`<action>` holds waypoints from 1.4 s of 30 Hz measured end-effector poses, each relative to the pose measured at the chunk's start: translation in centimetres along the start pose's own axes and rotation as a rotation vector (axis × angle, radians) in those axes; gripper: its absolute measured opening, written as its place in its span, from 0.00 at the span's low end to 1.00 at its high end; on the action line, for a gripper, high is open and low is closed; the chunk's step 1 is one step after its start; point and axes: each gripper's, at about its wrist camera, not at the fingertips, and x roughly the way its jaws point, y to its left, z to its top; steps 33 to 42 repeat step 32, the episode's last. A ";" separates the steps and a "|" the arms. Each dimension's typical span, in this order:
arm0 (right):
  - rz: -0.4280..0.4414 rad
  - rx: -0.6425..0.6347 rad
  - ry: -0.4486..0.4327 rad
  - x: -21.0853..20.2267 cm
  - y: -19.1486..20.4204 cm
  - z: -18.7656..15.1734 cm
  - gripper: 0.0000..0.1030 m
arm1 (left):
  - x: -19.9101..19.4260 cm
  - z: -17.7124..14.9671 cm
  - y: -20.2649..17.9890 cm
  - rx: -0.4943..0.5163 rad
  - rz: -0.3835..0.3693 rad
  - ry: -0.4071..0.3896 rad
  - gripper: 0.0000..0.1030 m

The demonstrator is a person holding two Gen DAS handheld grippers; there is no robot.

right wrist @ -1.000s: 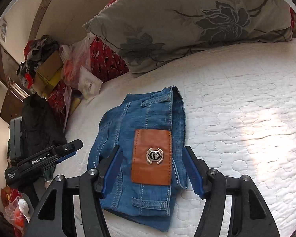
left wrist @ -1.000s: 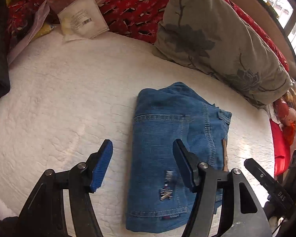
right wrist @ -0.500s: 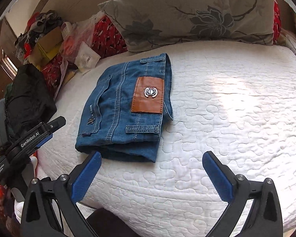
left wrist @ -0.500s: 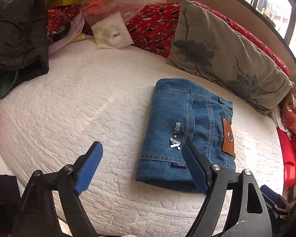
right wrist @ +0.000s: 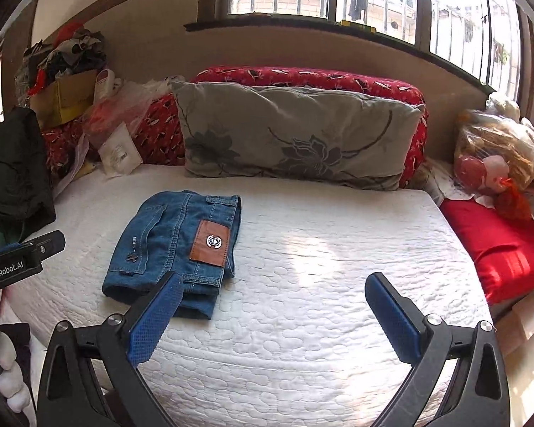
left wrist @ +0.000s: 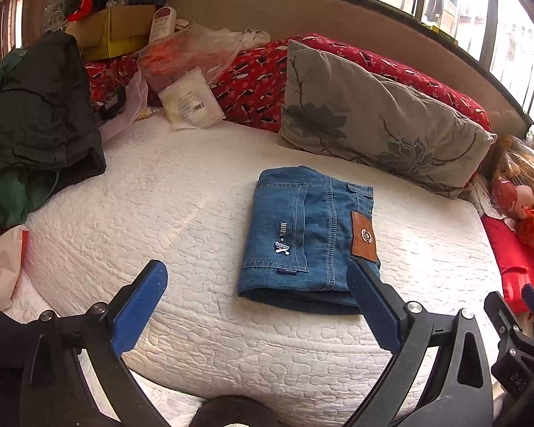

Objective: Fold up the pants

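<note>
The blue jeans [left wrist: 302, 235] lie folded into a compact rectangle on the white quilted bed [left wrist: 142, 206], brown leather patch facing up. My left gripper [left wrist: 256, 267] hovers above the bed's near edge, short of the jeans, its jaws opening wide with nothing between the pads. In the right wrist view the jeans [right wrist: 174, 242] lie left of centre, and my right gripper [right wrist: 275, 277] stands open and empty over the bed [right wrist: 338, 249], to the right of them. The left gripper's body [right wrist: 21, 259] shows at the left edge.
A grey flowered pillow [right wrist: 288, 135] leans on a red patterned bolster [right wrist: 302, 78] at the back. Dark clothes [left wrist: 35, 117], plastic bags and a cardboard box [left wrist: 114, 28] crowd the left. A red cloth [right wrist: 505, 245] and a bagged doll [right wrist: 491, 163] sit right.
Both grippers let go of the folded jeans, opened wide and pulled back and up, so the jeans now lie farther off on the bed.
</note>
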 end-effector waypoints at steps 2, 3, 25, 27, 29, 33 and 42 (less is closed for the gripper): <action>-0.018 0.002 -0.010 -0.4 -0.2 -0.5 1.00 | -0.6 -0.4 -0.5 0.022 -0.034 0.011 0.99; -0.028 0.000 -0.013 -0.6 -0.2 -0.7 1.00 | -0.7 -0.6 -0.8 0.035 -0.052 0.021 0.99; 0.081 0.172 0.177 0.7 -3.8 -6.2 1.00 | 1.0 -5.1 -4.9 0.117 -0.081 0.160 0.99; 0.080 0.174 0.182 0.9 -3.8 -6.0 1.00 | 0.4 -4.6 -5.2 0.110 -0.101 0.138 0.99; 0.081 0.178 0.185 1.1 -4.0 -5.9 1.00 | -0.1 -4.3 -5.4 0.109 -0.112 0.126 0.99; 0.082 0.186 0.188 1.1 -4.2 -5.9 1.00 | -0.4 -4.2 -5.7 0.122 -0.112 0.116 0.99; 0.082 0.186 0.188 1.1 -4.2 -5.9 1.00 | -0.4 -4.2 -5.7 0.122 -0.112 0.116 0.99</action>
